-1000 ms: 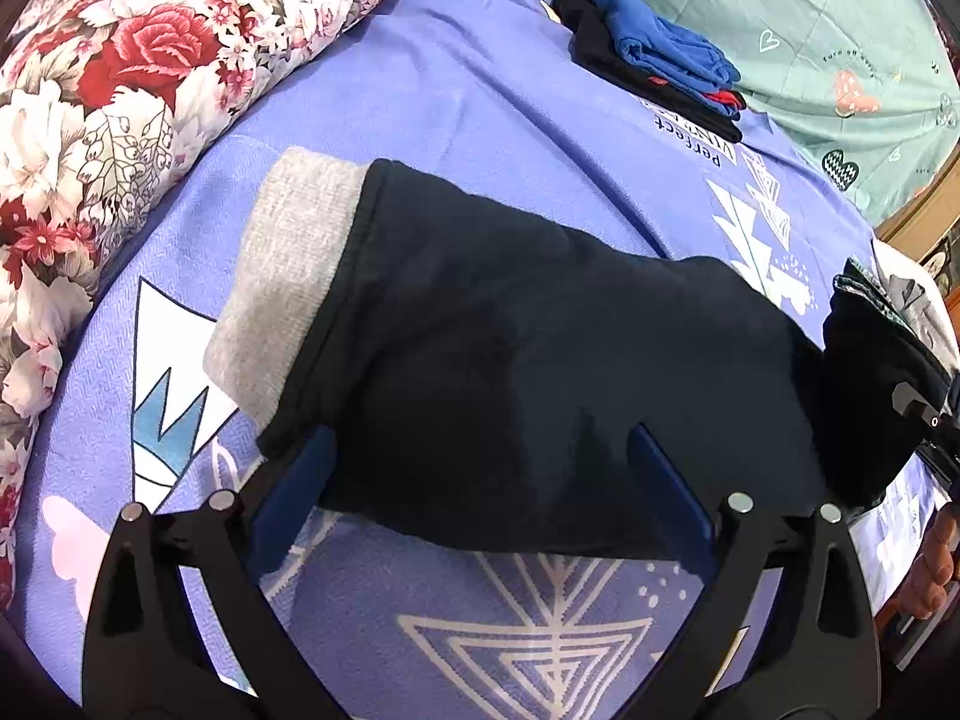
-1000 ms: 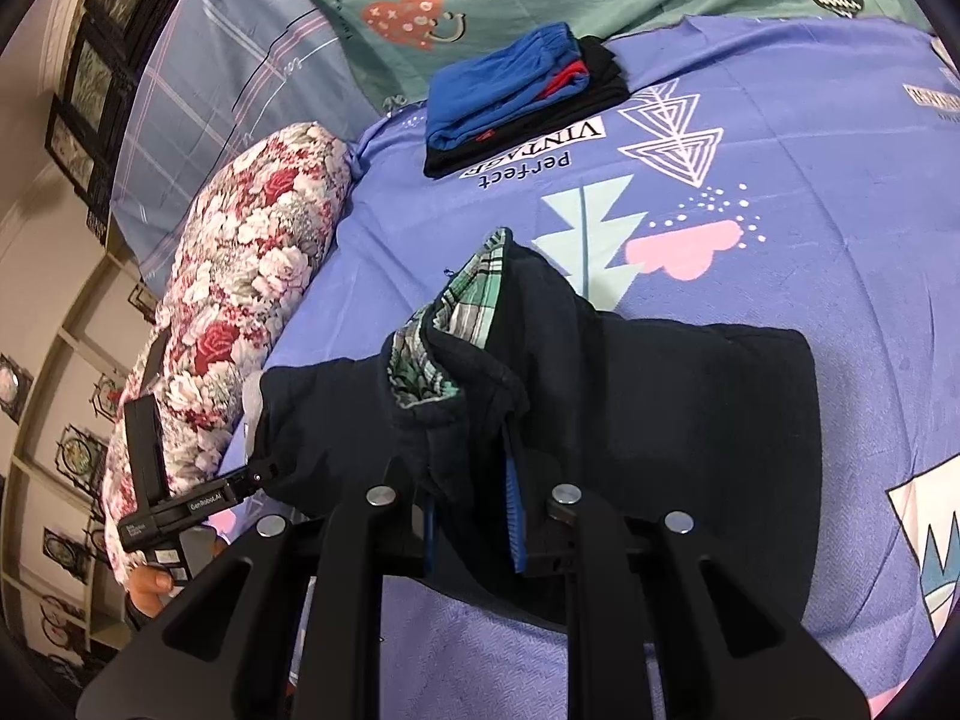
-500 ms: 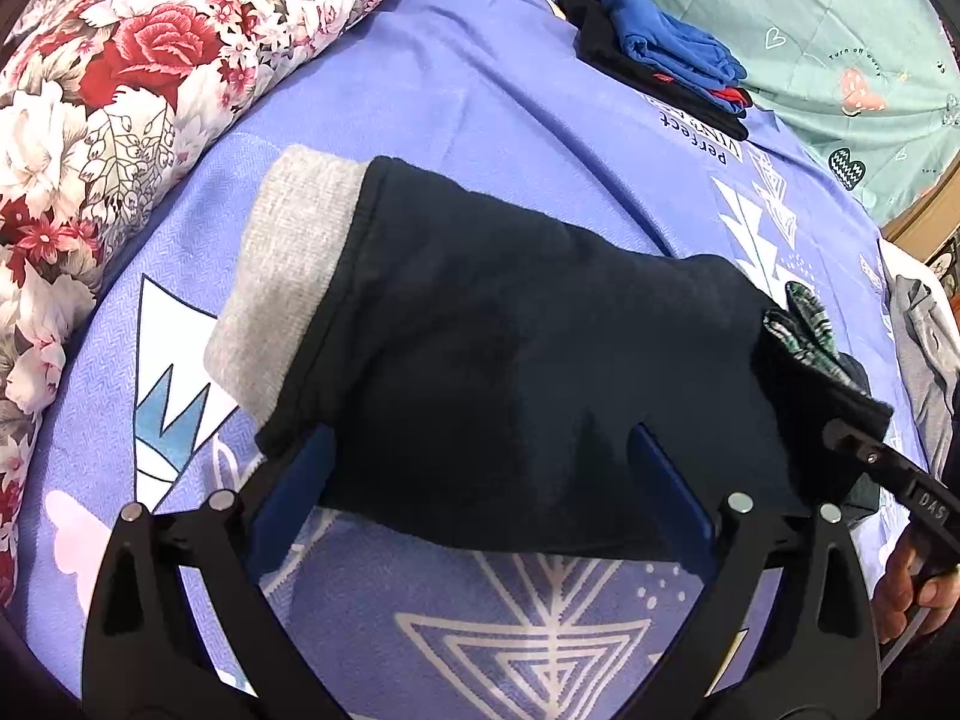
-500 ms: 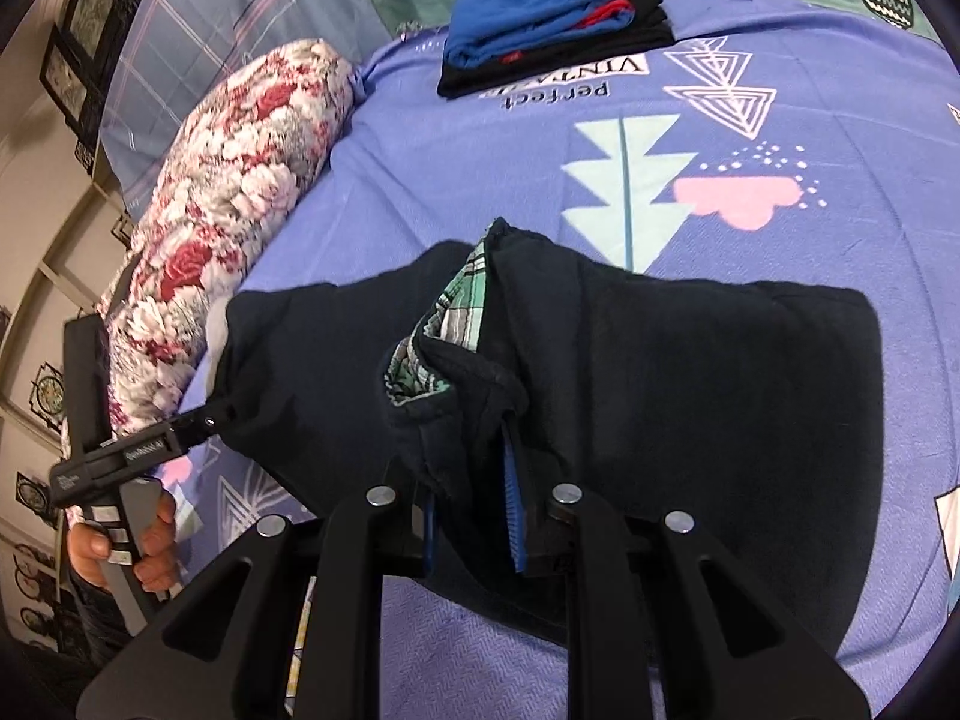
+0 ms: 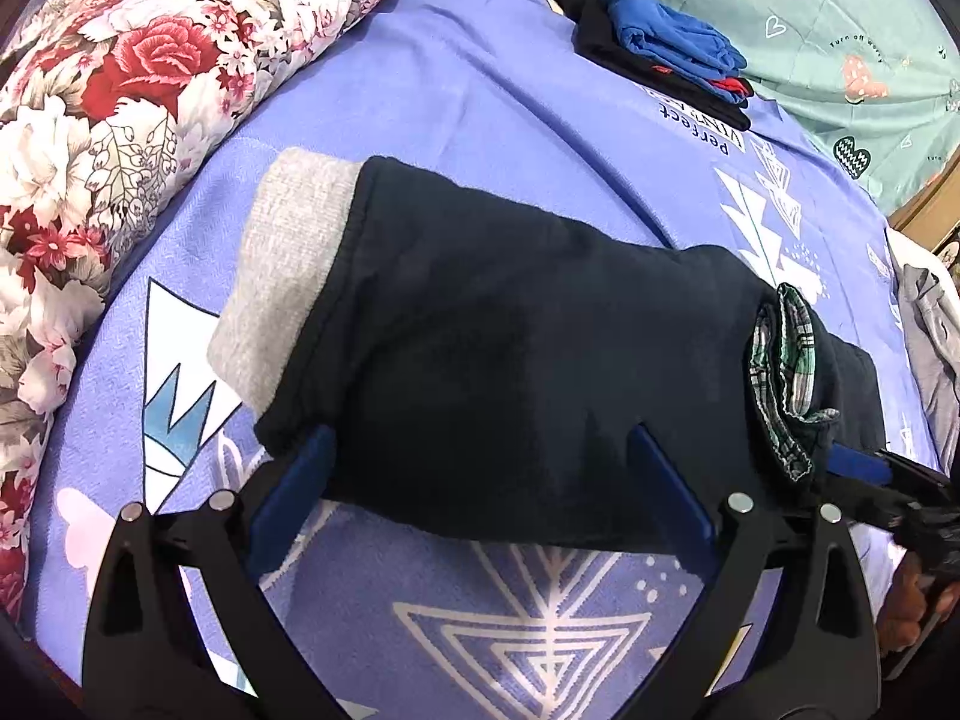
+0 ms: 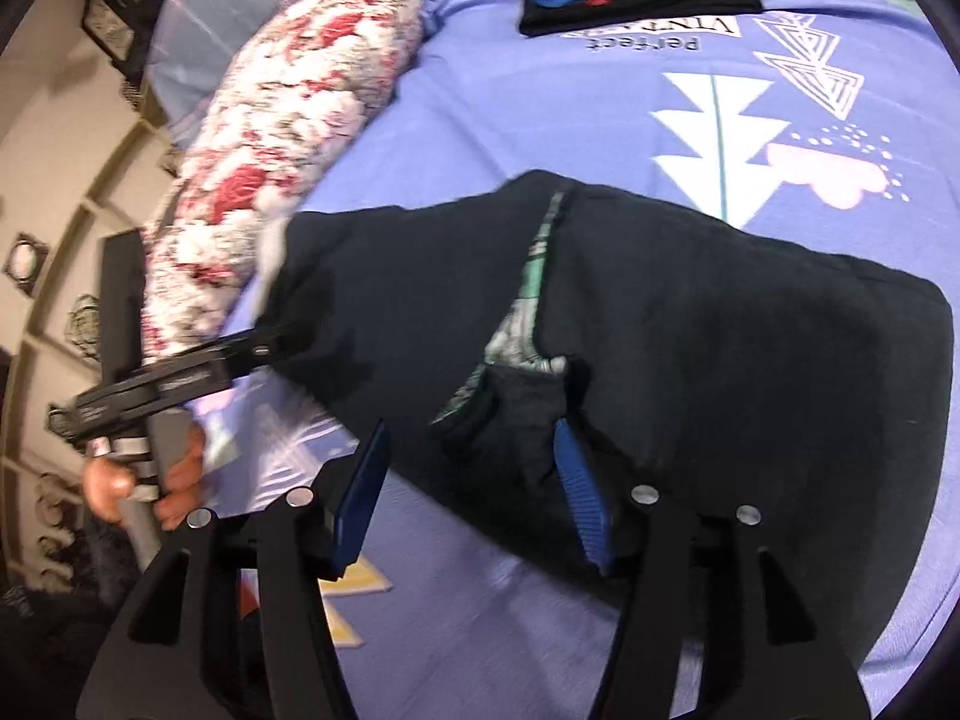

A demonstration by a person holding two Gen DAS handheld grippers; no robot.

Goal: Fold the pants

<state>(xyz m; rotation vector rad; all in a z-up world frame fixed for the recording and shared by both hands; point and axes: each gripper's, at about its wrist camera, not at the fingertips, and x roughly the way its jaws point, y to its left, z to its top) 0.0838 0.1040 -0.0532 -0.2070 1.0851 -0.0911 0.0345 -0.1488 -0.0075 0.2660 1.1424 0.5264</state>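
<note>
Dark navy pants [image 5: 510, 354] lie folded on the purple bedsheet, with grey leg cuffs [image 5: 276, 264] at the left and a green plaid waist lining [image 5: 786, 360] at the right. My left gripper [image 5: 480, 468] is open, its blue pads astride the pants' near edge. In the right wrist view the pants [image 6: 720, 348] lie flat and my right gripper [image 6: 474, 480] is open, its pads on either side of the waistband fold [image 6: 516, 414], no longer clamped on it.
A floral bolster [image 5: 120, 90] runs along the left. A stack of folded blue and black clothes [image 5: 660, 54] sits at the far end on the sheet [image 5: 480, 60]. Grey clothing [image 5: 930, 330] lies at the right edge.
My right gripper lowered the waist end onto the bed and opened, letting the waistband go. The left gripper has stayed open in place.
</note>
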